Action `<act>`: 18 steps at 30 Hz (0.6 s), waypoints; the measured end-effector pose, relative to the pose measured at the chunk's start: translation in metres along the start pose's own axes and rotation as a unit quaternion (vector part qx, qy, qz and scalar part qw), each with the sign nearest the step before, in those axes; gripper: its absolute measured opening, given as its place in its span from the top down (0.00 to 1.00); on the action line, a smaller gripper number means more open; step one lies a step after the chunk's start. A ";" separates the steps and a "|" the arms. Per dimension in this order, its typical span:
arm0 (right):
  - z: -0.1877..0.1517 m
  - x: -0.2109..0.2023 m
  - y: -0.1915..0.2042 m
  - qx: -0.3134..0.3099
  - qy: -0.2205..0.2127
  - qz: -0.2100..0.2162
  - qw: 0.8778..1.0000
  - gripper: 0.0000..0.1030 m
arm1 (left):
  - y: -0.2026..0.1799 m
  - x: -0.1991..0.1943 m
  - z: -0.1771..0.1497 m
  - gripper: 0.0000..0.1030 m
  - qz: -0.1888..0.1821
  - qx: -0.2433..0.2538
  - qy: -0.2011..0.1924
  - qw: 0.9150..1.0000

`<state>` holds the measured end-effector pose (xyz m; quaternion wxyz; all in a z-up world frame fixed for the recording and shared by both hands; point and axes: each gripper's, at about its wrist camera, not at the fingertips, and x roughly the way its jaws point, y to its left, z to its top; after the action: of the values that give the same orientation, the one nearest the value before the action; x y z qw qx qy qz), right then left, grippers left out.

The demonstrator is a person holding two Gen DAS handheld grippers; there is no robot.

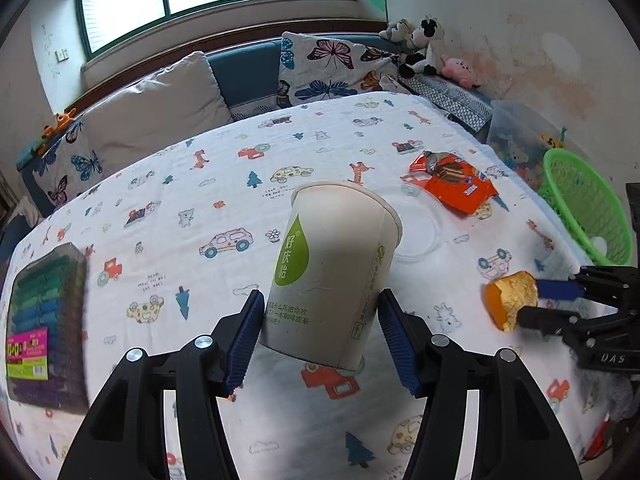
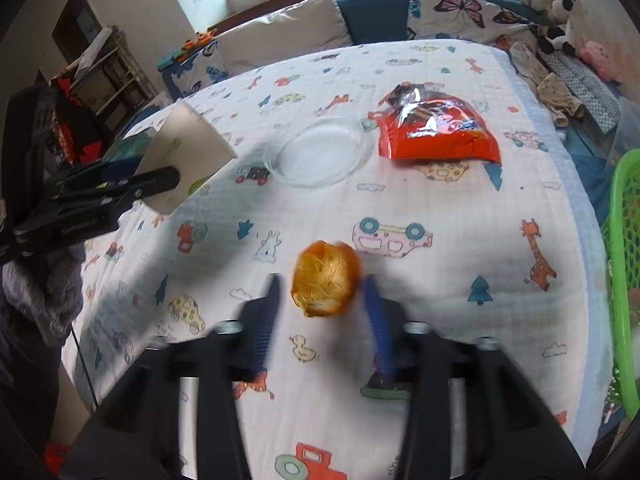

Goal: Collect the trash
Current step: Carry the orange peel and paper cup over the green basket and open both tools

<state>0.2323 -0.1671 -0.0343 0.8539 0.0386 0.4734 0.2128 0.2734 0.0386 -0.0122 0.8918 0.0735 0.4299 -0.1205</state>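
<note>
A white paper cup with a green drop logo (image 1: 332,276) is seen tilted between the blue-padded fingers of the left gripper (image 1: 320,336), lifted off the cartoon-print tablecloth (image 1: 200,208); the pads flank its base, and firm contact cannot be confirmed. A crumpled gold-orange foil wrapper (image 2: 325,284) is found between the fingers of the right gripper (image 2: 323,308), which stand narrowly apart; motion blur prevents contact from being judged. An orange snack packet (image 2: 436,132) and a clear plastic lid (image 2: 316,152) are noted farther off. Only the left view shows a box of coloured sticks (image 1: 44,324) at near left. A green plastic basket (image 1: 588,208) is recorded at right.
</note>
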 end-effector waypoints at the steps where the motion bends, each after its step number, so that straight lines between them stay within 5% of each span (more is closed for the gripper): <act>1: 0.000 0.001 0.002 -0.004 -0.004 -0.005 1.000 0.43 | 0.000 -0.002 0.000 0.45 0.000 -0.001 -0.001 1.000; 9: 0.001 0.028 0.004 0.005 0.011 -0.049 0.999 0.41 | 0.004 -0.010 -0.004 0.45 -0.004 -0.010 -0.008 1.000; 18: -0.004 0.021 0.004 -0.016 0.009 -0.068 0.998 0.62 | -0.008 -0.021 0.002 0.45 -0.019 -0.001 -0.025 1.000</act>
<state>0.2373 -0.1555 -0.0517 0.8628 -0.0088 0.4788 0.1622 0.2601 0.0337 0.0050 0.9000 0.0612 0.4089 -0.1382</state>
